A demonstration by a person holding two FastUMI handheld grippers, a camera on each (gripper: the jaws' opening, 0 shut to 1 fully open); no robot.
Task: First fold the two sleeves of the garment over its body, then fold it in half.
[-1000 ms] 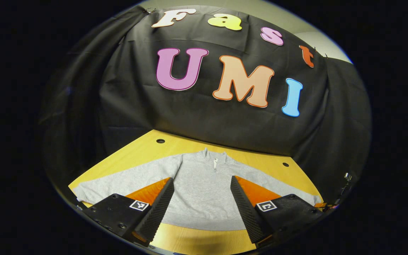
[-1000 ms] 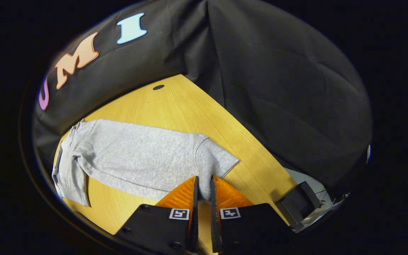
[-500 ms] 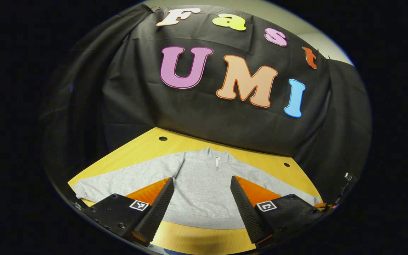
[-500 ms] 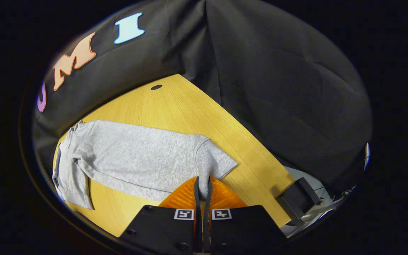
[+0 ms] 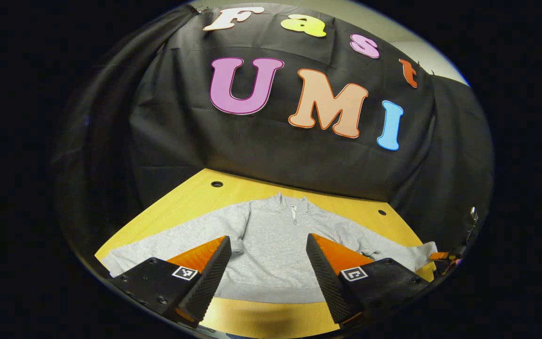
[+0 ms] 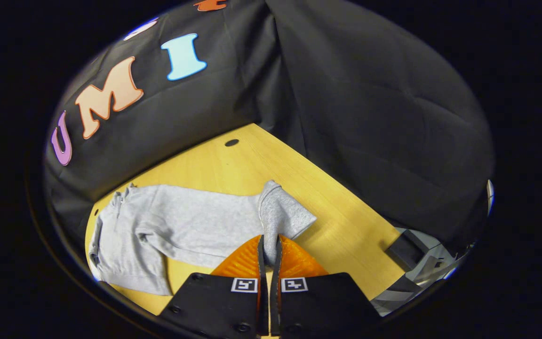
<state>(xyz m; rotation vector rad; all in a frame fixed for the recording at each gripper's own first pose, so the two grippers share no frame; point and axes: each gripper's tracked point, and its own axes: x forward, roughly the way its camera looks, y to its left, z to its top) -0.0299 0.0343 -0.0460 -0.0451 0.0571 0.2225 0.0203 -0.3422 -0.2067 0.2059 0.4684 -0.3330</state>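
Observation:
A grey zip-neck sweatshirt [image 5: 275,249] lies flat on the wooden table [image 5: 191,197], collar toward the back wall. In the left gripper view my left gripper [image 5: 268,245] hovers open above the sweatshirt's lower body, nothing between its fingers. In the right gripper view my right gripper [image 6: 269,241] is shut on the cuff [image 6: 278,216] of the sweatshirt's [image 6: 181,226] right sleeve, and the cuff stands lifted off the table [image 6: 299,174]. That raised cuff [image 5: 424,252] shows at the far right of the left gripper view, with the other gripper's tip [image 5: 440,255] beside it.
Black cloth walls close the table at the back and right. Round holes [image 5: 217,184] [image 5: 382,212] sit near the table's back corners. Past the table's right edge stands a dark box [image 6: 405,252] on a lower surface. Bare wood lies in front of the hem [image 5: 266,318].
My right gripper closed on the right sleeve's cuff and has lifted it, bunching the sleeve toward the body. My left gripper stayed open and barely moved.

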